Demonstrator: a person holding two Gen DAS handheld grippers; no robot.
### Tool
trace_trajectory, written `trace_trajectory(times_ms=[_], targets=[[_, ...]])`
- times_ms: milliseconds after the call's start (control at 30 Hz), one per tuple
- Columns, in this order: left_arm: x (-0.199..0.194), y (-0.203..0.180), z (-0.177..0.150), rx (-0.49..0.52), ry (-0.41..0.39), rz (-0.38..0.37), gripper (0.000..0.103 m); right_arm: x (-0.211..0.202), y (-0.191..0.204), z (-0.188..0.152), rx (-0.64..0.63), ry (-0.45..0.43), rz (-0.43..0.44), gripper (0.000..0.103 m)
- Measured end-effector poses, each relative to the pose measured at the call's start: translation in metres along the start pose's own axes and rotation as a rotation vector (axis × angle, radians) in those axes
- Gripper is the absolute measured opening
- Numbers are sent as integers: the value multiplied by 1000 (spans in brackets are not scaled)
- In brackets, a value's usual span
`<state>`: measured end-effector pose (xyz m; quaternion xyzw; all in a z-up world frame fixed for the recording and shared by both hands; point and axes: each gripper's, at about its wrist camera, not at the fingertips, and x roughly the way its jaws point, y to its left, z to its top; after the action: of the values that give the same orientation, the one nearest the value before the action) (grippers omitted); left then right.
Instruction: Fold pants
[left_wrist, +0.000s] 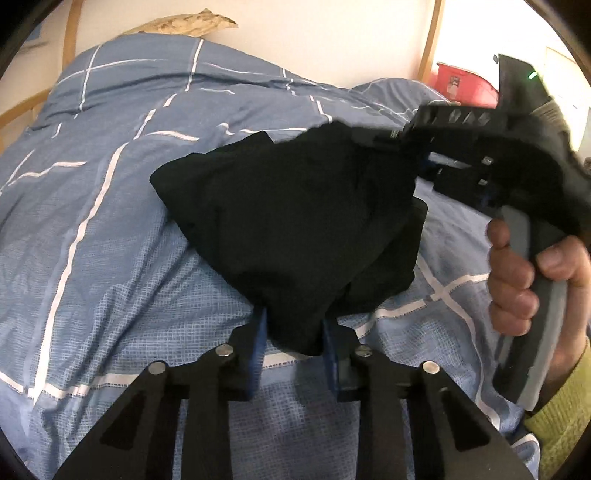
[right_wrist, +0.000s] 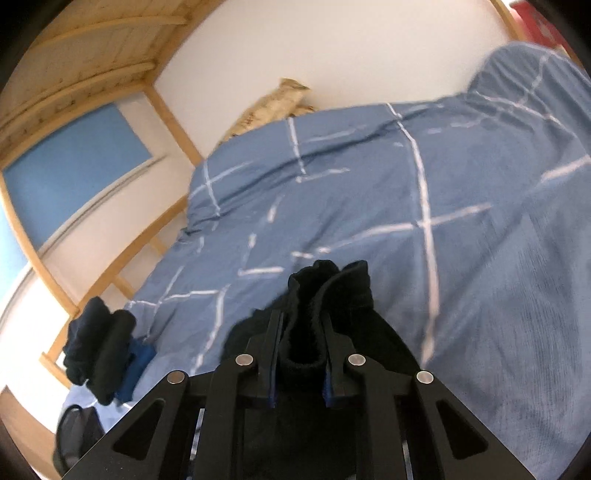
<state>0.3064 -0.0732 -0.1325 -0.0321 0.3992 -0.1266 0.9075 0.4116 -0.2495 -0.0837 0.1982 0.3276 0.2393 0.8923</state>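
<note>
The black pants (left_wrist: 291, 221) hang bunched above a blue checked duvet (left_wrist: 110, 206). In the left wrist view my left gripper (left_wrist: 295, 325) is shut on the lower corner of the pants, cloth pinched between its blue pads. My right gripper (left_wrist: 402, 140) comes in from the upper right, held by a hand (left_wrist: 517, 280), its tips buried in the pants' far edge. The right wrist view shows the right gripper (right_wrist: 301, 325) shut on a thick ribbed band of the pants (right_wrist: 328, 284), which sticks up past the fingers.
A pile of dark and blue clothes (right_wrist: 103, 350) lies at the bed's left edge. A wooden bed frame (right_wrist: 166, 110) and white wall stand behind. A beige pillow (left_wrist: 184, 22) rests at the head. A red box (left_wrist: 465, 83) sits at far right.
</note>
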Motion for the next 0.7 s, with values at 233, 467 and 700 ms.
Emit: trace_trajectory(times_ms=[233, 467, 700], targets=[[-29, 4, 19, 15, -4, -34, 63, 13, -32, -16, 98, 59, -53, 23], [-30, 12, 109, 339, -120, 47, 72, -2, -26, -28, 142, 1, -125, 53], [43, 28, 173, 366, 99, -219, 64, -6, -7, -32, 48, -62, -220, 57]])
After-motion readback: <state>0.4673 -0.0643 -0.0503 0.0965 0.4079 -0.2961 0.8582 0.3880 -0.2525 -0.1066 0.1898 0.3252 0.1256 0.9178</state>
